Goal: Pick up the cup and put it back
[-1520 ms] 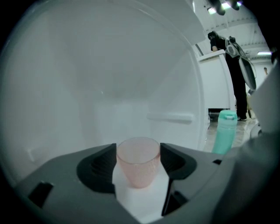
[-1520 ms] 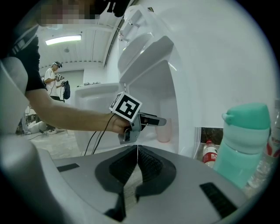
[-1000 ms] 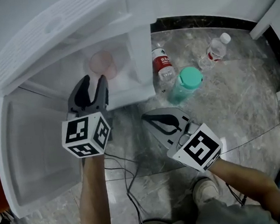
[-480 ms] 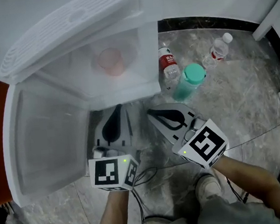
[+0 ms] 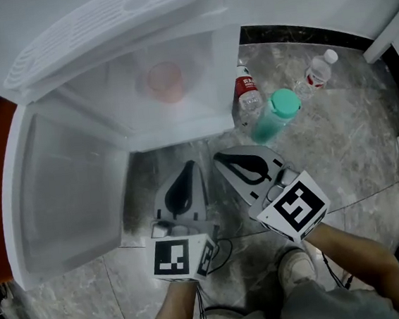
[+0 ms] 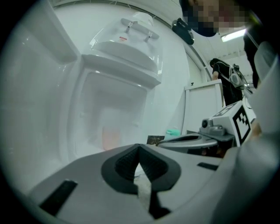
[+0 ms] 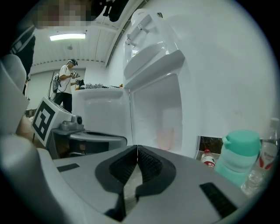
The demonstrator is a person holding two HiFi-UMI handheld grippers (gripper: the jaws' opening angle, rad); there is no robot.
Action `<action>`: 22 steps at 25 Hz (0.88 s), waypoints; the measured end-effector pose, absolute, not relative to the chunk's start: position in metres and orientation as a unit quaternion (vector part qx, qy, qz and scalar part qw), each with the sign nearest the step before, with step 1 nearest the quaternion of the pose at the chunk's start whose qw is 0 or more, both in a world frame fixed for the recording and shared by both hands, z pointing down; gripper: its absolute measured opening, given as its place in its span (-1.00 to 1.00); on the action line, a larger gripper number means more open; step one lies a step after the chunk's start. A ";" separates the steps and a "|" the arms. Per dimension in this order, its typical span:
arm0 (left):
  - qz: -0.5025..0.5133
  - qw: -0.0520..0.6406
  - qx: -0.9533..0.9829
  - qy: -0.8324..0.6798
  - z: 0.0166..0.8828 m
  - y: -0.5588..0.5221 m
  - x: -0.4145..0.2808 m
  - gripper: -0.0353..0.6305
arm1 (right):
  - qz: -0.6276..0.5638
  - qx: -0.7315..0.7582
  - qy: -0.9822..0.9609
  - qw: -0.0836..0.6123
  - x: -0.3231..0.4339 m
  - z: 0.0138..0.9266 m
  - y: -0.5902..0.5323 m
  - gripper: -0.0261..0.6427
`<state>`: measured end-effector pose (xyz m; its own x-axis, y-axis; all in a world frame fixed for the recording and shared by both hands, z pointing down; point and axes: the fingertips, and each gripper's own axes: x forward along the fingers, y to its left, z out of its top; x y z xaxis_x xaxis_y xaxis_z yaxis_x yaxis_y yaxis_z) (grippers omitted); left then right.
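Head view: pale pink translucent plastic cup [image 5: 166, 81], outline hazy, stands inside the white smooth-walled compartment [image 5: 175, 131].
Left gripper view: grey left gripper [image 6: 139, 162], ribbed pads together, empty; cup a blur.
Right gripper view: right gripper [image 7: 137, 158] likewise closed, empty.

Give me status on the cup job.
Done, by the look of it: the pink cup stands inside the open white cabinet, with neither gripper touching it. In hand: nothing; the left gripper and right gripper both sit outside the cabinet, jaws shut and empty. Left: nothing obvious for the cup; whether it was lifted first, this moment cannot show.
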<state>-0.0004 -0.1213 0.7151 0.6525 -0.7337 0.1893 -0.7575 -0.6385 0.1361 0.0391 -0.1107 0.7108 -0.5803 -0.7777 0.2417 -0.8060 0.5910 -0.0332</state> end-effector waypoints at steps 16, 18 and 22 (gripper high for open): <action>0.089 0.117 0.892 -0.427 0.711 -0.113 -0.007 -0.85 | 0.080 0.447 -0.886 0.095 0.025 0.699 -0.112 -0.89; 0.096 0.132 0.882 -0.442 0.708 -0.104 -0.015 -0.85 | 0.074 0.445 -0.887 0.101 0.023 0.692 -0.105 -0.89; 0.088 0.154 0.861 -0.476 0.703 -0.086 -0.036 -0.85 | 0.106 0.447 -0.882 0.102 0.018 0.684 -0.092 -0.89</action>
<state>-0.0355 -0.0857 0.7027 0.5309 -0.7932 0.2982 -0.8474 -0.4990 0.1815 0.0181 -0.0916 0.6836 -0.5787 -0.7678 0.2751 -0.8110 0.5774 -0.0946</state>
